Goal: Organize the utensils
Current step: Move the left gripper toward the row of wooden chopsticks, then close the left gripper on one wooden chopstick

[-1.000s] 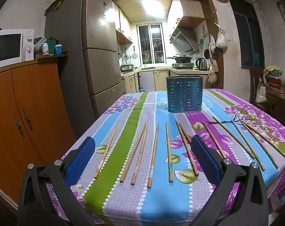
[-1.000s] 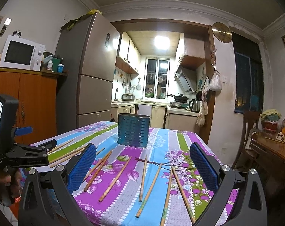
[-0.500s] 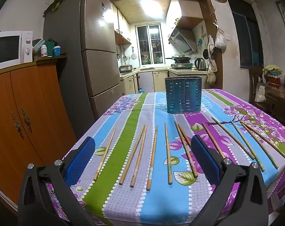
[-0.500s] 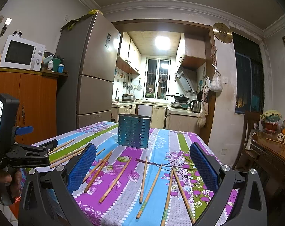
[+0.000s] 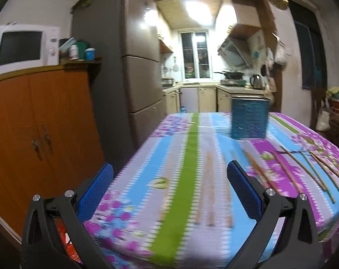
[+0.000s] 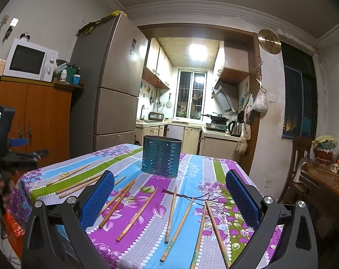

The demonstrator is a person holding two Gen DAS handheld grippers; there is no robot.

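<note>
Several wooden chopsticks (image 6: 138, 214) lie spread across the striped floral tablecloth (image 6: 192, 174); they look blurred in the left wrist view (image 5: 208, 186). A blue slotted metal utensil holder (image 6: 161, 155) stands upright at the table's far end, also in the left wrist view (image 5: 250, 117). My left gripper (image 5: 169, 188) is open and empty above the table's near left corner. My right gripper (image 6: 169, 198) is open and empty above the near chopsticks. The left gripper shows at the left edge of the right wrist view (image 6: 3, 148).
An orange cabinet (image 5: 39, 121) with a microwave (image 5: 24, 47) stands left of the table, then a tall fridge (image 5: 127, 67). A wooden side table (image 6: 324, 186) and a chair (image 6: 301, 154) stand to the right. The kitchen lies beyond.
My left gripper has swung left, toward the table's left corner, and its view is motion-blurred. The right gripper has hardly moved. Both stay open.
</note>
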